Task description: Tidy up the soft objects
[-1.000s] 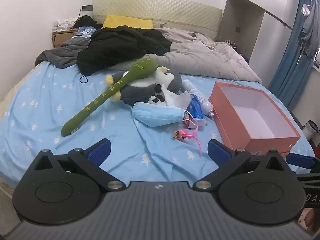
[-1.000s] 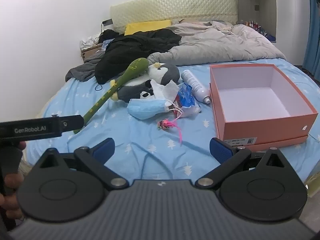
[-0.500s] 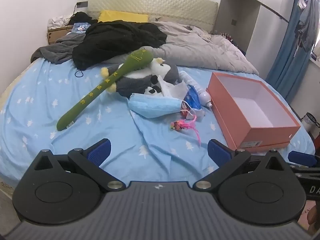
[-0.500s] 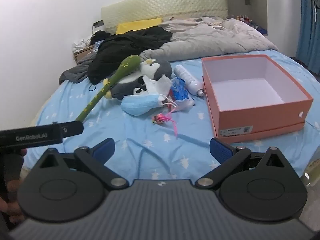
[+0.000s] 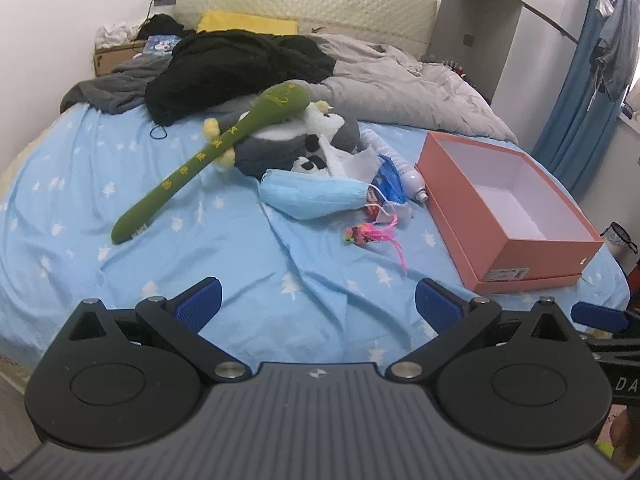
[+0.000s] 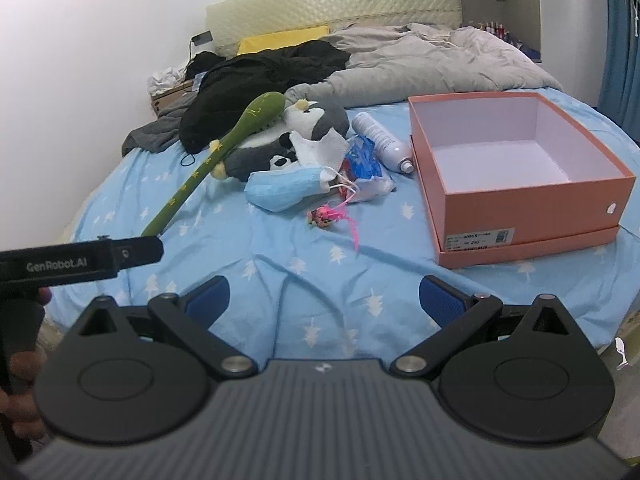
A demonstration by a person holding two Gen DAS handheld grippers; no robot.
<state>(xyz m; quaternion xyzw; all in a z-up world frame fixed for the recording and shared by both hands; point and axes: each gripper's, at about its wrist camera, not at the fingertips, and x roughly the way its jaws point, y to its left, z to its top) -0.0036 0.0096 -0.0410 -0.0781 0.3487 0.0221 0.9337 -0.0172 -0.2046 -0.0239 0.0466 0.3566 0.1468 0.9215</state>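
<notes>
A long green plush club (image 5: pixel 208 156) (image 6: pixel 216 156) lies across a grey-and-white penguin plush (image 5: pixel 296 140) (image 6: pixel 316 120) in the middle of the blue bed. In front of them lie a blue face mask (image 5: pixel 316 196) (image 6: pixel 284 188), crumpled white tissue (image 6: pixel 320 144) and a small pink feathered toy (image 5: pixel 368 236) (image 6: pixel 332 214). An open, empty orange box (image 5: pixel 516 256) (image 6: pixel 532 204) stands to the right. My left gripper (image 5: pixel 318 306) and right gripper (image 6: pixel 324 300) are both open and empty, above the near edge of the bed, well short of the pile.
A white spray bottle (image 6: pixel 382 140) and a blue wrapper (image 6: pixel 362 156) lie between the pile and the box. Black clothes (image 5: pixel 240 64) and a grey duvet (image 5: pixel 400 92) cover the far bed. Blue curtains (image 5: pixel 580 92) hang at right. The left gripper's body (image 6: pixel 80 264) shows at left.
Both grippers have drawn slightly back and shifted their view of the bed; the objects on the bed have not moved. Both stay open.
</notes>
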